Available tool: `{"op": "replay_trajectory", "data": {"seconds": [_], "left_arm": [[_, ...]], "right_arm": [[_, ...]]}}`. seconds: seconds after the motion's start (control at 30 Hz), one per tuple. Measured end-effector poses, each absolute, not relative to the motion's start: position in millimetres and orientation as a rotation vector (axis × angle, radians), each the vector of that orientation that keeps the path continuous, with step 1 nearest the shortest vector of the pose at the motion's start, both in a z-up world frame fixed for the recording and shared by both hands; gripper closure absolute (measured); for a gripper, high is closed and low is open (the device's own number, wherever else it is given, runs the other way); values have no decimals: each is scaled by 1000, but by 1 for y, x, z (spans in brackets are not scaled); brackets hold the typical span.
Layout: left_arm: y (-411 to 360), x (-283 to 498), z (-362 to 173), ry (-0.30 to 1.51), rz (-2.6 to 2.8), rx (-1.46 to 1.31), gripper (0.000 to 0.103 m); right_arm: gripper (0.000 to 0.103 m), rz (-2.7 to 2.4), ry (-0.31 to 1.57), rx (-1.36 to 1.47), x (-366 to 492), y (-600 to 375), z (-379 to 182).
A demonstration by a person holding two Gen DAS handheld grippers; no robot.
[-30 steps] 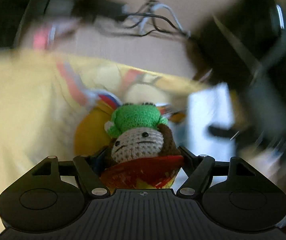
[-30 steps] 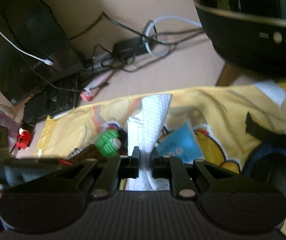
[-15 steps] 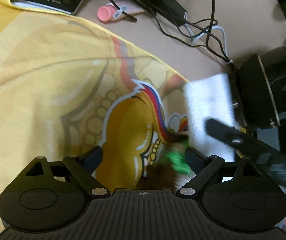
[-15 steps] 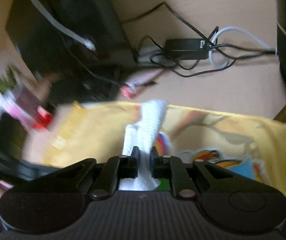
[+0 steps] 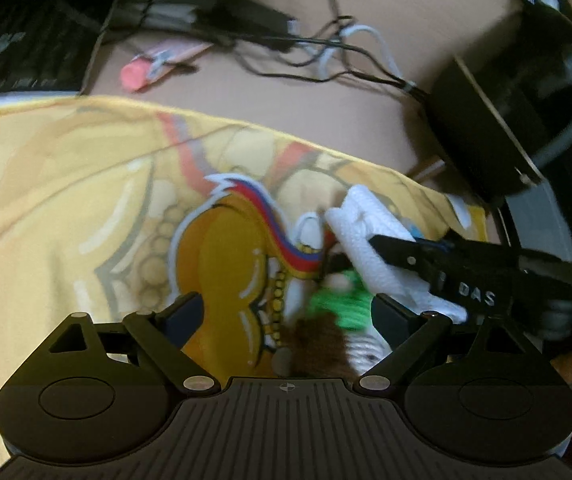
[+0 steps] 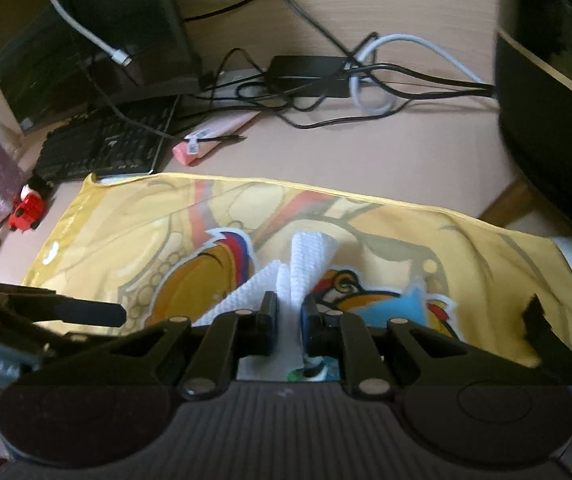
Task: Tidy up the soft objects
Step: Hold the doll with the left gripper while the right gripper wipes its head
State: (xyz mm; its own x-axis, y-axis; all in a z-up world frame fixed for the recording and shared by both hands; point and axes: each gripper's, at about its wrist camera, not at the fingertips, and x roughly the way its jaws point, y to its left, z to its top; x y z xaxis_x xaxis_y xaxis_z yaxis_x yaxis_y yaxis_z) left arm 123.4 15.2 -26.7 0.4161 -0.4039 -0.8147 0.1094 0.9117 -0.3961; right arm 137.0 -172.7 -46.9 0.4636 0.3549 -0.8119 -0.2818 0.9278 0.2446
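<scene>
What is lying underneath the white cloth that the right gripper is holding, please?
Under the white cloth lies the crochet doll, its green and brown parts showing, on the yellow printed fabric. The cloth and the right gripper hide the rest.

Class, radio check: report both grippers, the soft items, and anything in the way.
Left gripper open above the crocheted doll on the yellow printed cloth. Right gripper shut on the white cloth. White cloth lies partly over the doll.
</scene>
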Motion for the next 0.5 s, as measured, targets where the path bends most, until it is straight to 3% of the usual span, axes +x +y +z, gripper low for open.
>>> {"op": "replay_trajectory", "data": {"seconds": [0.27,0.4,0.47,0.5], "left_arm": [[-54,92,-24,970,-578,281,7],[-71,89,-47,987,-595,406,8],[-65,94,-51,1002,-585,357,26],[-60,97,-52,1009,-575,320,26]], "right_arm": [[89,369,978,190,126,-197,-29],[89,351,967,222,122,-203,-26],[89,342,966,222,120,-205,-27],[89,336,967,224,119,-207,-27]]}}
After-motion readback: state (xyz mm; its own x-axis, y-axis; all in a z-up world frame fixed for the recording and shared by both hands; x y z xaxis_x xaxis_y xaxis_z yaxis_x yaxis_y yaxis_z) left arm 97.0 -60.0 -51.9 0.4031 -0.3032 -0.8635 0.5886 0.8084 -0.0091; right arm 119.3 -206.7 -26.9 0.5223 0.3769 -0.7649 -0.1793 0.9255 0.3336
